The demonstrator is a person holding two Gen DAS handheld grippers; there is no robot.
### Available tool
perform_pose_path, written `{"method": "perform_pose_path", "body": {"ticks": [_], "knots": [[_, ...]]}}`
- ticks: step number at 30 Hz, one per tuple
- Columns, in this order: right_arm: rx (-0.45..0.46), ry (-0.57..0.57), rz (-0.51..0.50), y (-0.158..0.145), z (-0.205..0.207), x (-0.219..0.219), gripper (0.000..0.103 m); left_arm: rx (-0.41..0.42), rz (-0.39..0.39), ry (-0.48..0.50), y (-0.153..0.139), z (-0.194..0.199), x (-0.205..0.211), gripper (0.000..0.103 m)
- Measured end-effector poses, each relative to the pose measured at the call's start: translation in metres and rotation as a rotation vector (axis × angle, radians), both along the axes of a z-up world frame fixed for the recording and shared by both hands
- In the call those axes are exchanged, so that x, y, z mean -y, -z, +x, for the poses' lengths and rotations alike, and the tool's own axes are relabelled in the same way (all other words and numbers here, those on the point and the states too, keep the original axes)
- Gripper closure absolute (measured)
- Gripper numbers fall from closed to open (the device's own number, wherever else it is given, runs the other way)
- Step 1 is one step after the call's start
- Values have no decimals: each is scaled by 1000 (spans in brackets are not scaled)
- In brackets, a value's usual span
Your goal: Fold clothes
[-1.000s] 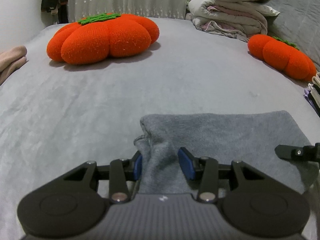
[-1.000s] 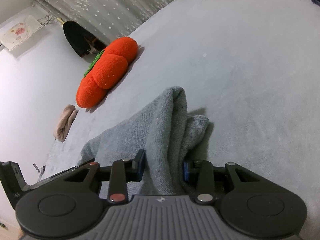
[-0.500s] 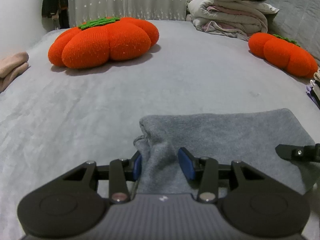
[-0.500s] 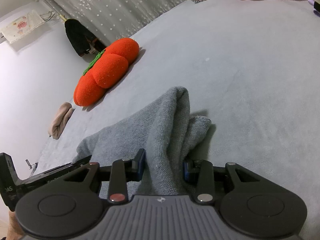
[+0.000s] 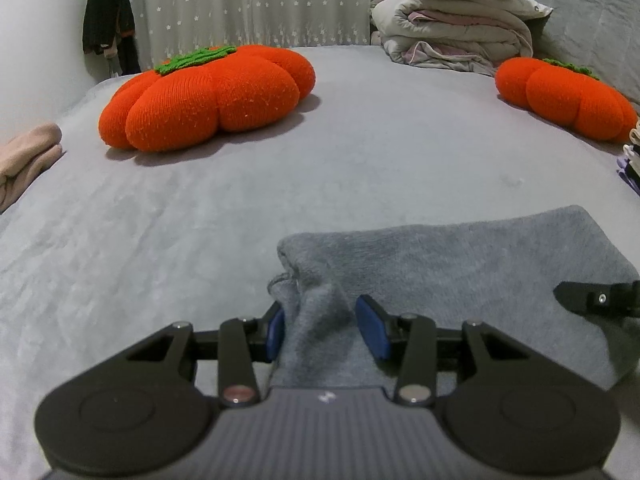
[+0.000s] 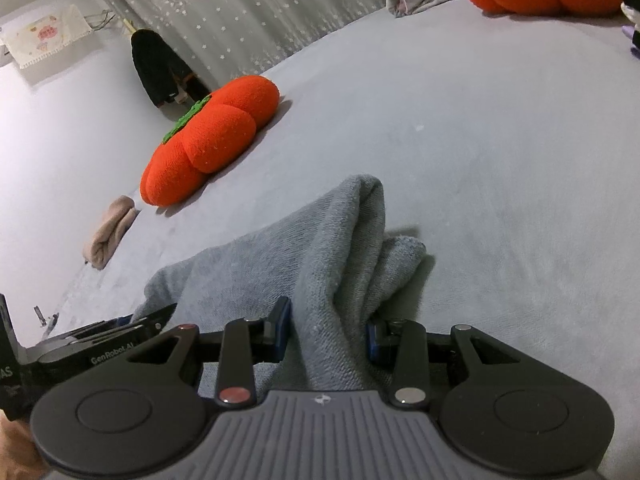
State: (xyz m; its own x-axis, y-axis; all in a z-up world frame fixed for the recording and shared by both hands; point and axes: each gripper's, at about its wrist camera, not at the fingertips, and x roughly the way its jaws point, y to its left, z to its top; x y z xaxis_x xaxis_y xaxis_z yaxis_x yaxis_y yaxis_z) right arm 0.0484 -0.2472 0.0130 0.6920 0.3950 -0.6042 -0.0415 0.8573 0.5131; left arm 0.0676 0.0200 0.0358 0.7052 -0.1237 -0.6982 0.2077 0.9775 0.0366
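A grey fleece garment (image 5: 460, 264) lies folded over on the grey bed (image 5: 280, 184). My left gripper (image 5: 326, 330) is shut on its bunched left corner, the cloth filling the gap between the blue pads. My right gripper (image 6: 328, 330) is shut on the opposite corner of the garment (image 6: 320, 248), which rises in a ridge ahead of the fingers. Part of the right gripper (image 5: 596, 300) shows at the right edge of the left wrist view. The left gripper (image 6: 100, 344) appears low on the left in the right wrist view.
A large orange pumpkin cushion (image 5: 208, 96) sits far left on the bed, a smaller one (image 5: 564, 100) far right. Folded quilts and a purple pillow (image 5: 460, 28) are stacked at the back. A beige folded cloth (image 5: 24, 156) lies at the left edge.
Both views have tilted slightly, so the far end of the bed sits lower in frame. Both grips on the grey garment are unchanged.
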Motion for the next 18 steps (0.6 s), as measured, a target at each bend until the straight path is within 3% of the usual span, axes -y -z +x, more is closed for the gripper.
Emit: {"method": "perform_pose_path", "body": {"ticks": [7, 13, 18], "knots": [[4, -7, -30, -2, -1, -2, 67, 5, 14, 1, 0, -2, 2, 64], [33, -27, -137, -9, -5, -15, 67, 14, 29, 4, -1, -3, 5, 67], [38, -31, -164, -11, -6, -17, 67, 25, 46, 16, -2, -6, 8, 73]]}}
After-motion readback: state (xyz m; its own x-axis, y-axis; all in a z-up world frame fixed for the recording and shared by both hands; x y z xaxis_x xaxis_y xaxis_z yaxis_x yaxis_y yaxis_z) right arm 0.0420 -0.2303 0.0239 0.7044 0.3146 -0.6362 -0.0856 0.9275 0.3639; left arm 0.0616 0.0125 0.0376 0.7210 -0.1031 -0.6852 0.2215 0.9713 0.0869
